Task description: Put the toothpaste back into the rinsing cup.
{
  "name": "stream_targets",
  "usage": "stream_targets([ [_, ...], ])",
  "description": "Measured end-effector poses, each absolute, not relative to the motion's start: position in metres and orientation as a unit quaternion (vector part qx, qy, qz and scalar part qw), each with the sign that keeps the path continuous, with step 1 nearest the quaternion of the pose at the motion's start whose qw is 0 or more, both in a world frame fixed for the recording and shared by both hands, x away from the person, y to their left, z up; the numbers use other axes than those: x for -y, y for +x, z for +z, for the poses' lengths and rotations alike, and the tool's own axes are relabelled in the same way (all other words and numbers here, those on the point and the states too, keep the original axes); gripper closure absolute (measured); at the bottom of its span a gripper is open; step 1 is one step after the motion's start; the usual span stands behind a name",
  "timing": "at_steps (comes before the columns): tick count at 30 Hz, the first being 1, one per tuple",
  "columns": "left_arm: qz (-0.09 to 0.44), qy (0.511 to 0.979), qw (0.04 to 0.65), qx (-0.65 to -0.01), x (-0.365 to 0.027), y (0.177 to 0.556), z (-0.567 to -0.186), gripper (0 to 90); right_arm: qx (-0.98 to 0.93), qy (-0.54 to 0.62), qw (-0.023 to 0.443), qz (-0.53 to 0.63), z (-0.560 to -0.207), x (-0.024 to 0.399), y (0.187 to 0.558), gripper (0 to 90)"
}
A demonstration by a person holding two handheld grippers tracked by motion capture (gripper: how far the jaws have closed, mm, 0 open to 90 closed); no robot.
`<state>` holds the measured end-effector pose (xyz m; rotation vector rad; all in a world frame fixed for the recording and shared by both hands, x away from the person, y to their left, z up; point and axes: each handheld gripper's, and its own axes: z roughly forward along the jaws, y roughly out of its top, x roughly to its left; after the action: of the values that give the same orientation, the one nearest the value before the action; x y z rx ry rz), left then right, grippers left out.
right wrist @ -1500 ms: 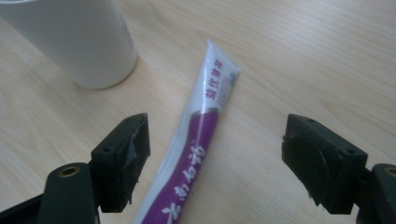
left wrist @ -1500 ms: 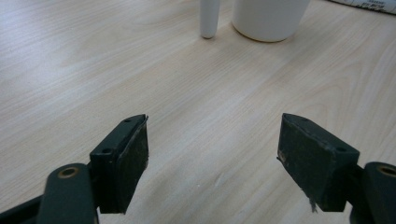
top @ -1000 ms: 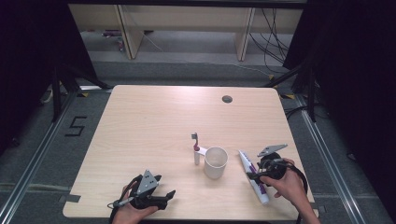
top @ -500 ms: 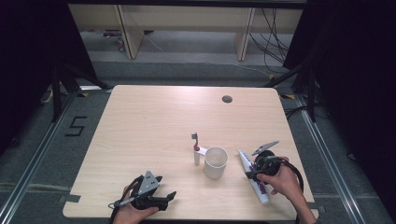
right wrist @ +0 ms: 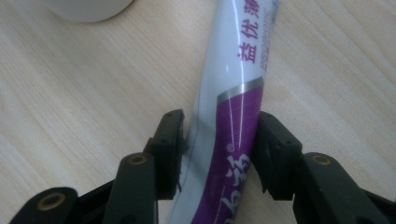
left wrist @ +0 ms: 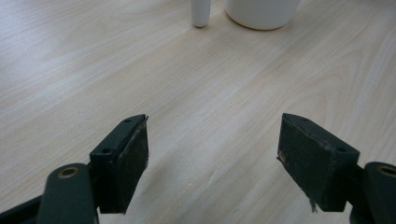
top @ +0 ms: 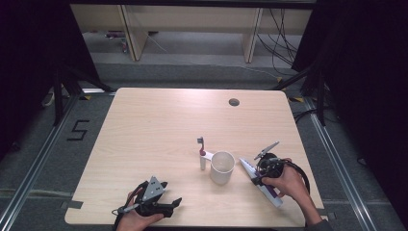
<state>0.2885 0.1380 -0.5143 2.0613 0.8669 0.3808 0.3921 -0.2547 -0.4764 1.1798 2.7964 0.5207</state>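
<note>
At the table's (top: 144,120) near right edge, the toothpaste tube (top: 263,183) lies flat just right of the white cup (top: 222,167); the right gripper (right wrist: 219,149) has just been closing, its jaws now pressed against both sides of the tube; a toothbrush (top: 202,153) lies left of the cup; the left gripper (top: 161,202) rests near the front edge, jaws wide apart, nothing between them.
</note>
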Motion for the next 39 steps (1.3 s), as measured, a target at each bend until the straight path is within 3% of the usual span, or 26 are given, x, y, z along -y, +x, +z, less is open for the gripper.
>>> stream_targets([
  [12, 0.147, 0.826, 0.423, -0.342, -0.136, 0.288, -0.514, 24.3, -0.928, 0.357, 0.006, 0.109, -0.472, 0.241, 0.403, 61.8],
  [15, 0.148, 0.824, 0.426, -0.343, -0.136, 0.288, -0.514, 24.3, -0.93, 0.356, -0.004, 0.094, -0.47, 0.236, 0.404, 65.5],
  [16, 0.146, 0.824, 0.427, -0.342, -0.136, 0.288, -0.514, 24.3, -0.933, 0.345, -0.01, 0.102, -0.468, 0.236, 0.406, 72.2],
  [20, 0.146, 0.822, 0.429, -0.344, -0.134, 0.288, -0.514, 24.3, -0.938, 0.336, -0.014, 0.082, -0.472, 0.236, 0.405, 74.4],
  [39, 0.144, 0.828, 0.423, -0.339, -0.134, 0.289, -0.515, 24.4, -0.953, 0.302, -0.023, 0.033, -0.473, 0.231, 0.415, 75.8],
])
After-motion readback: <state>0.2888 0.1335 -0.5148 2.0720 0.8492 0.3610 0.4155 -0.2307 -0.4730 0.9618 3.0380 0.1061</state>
